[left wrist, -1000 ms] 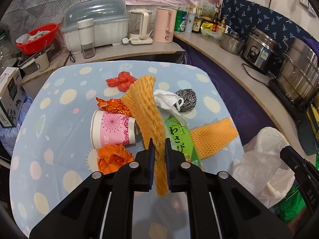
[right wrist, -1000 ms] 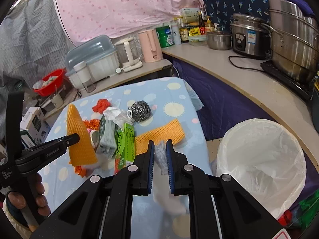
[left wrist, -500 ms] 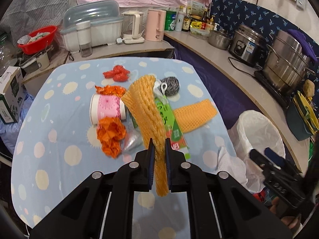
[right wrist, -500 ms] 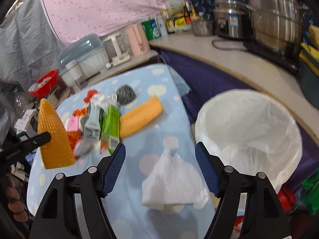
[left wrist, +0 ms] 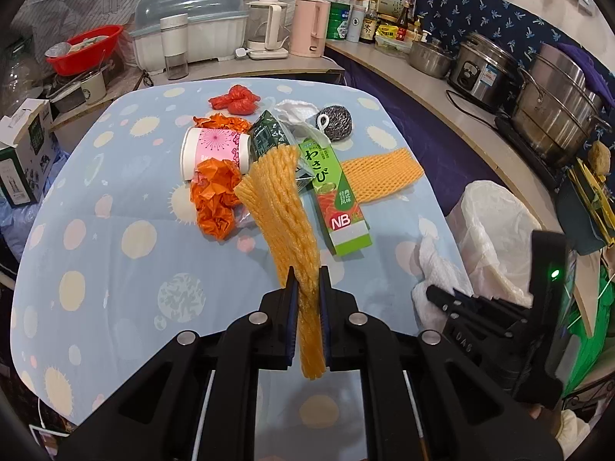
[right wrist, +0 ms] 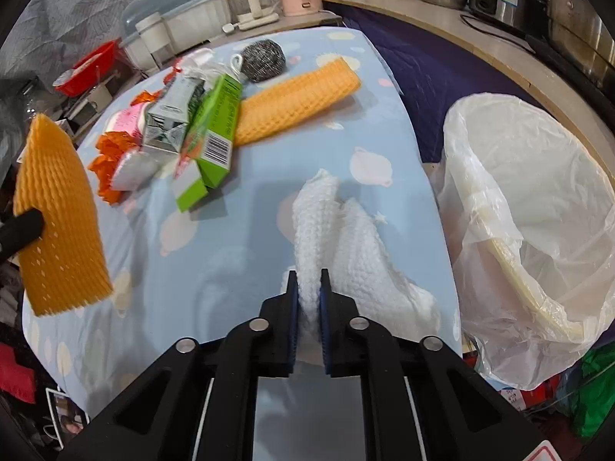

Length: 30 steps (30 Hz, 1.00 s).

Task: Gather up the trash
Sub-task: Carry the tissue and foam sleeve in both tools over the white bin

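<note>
My left gripper (left wrist: 306, 280) is shut on an orange foam net sleeve (left wrist: 282, 207) and holds it above the blue dotted table (left wrist: 115, 269); the sleeve also shows at the left of the right wrist view (right wrist: 57, 219). My right gripper (right wrist: 307, 284) is shut on a white foam net (right wrist: 346, 253) at the table's right edge, next to the bin lined with a white bag (right wrist: 538, 230). A trash pile lies mid-table: green wasabi box (left wrist: 334, 192), pink paper cup (left wrist: 213, 150), orange wrapper (left wrist: 215, 199), second orange net (left wrist: 380, 173), steel scourer (left wrist: 338, 123), red wrapper (left wrist: 236, 100).
A counter at the back holds a dish rack (left wrist: 188, 34), kettles (left wrist: 307, 27) and bottles. Steel pots (left wrist: 553, 111) and a rice cooker (left wrist: 484, 73) stand on the right counter. A cardboard box (left wrist: 23, 161) sits left of the table.
My right gripper opened, dropped toward the table edge and shut again on the white foam net. My left gripper pulled back and up from the pile with the orange net.
</note>
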Available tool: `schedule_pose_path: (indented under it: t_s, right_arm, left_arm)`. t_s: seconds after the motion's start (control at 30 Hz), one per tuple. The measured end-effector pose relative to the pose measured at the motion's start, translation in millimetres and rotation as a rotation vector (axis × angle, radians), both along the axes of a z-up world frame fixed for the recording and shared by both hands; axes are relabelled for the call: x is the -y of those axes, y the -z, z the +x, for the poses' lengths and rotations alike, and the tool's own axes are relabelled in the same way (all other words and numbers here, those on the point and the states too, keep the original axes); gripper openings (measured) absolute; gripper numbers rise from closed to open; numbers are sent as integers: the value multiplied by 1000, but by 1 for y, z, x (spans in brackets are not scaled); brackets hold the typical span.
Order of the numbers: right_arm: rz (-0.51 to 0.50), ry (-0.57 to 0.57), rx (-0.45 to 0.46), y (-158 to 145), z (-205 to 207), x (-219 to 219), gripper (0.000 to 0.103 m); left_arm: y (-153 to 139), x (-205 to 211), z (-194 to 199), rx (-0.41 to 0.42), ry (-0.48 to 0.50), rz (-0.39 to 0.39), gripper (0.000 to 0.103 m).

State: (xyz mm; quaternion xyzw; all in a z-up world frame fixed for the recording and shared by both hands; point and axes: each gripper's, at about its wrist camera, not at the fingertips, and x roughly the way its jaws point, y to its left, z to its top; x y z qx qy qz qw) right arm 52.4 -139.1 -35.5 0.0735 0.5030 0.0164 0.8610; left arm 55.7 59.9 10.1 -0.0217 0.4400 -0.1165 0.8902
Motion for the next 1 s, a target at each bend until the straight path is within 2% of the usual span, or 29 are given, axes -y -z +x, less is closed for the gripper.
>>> schedule_pose_path:
  t_s: [0.33, 0.53, 0.8, 1.0]
  right_arm:
    - [48, -9, 176, -74, -16, -4, 6]
    - [79, 34, 289, -118, -25, 15, 6]
    - [69, 171, 370, -142, -40, 75, 6]
    - [34, 310, 374, -134, -42, 139, 6]
  left_arm:
    - [-9, -7, -10, 27, -11, -13, 10]
    - [-11, -6, -13, 33, -8, -4, 10]
    - [-20, 29, -7, 51, 61, 20, 10]
    - [-29, 79, 0, 61, 163, 12, 10]
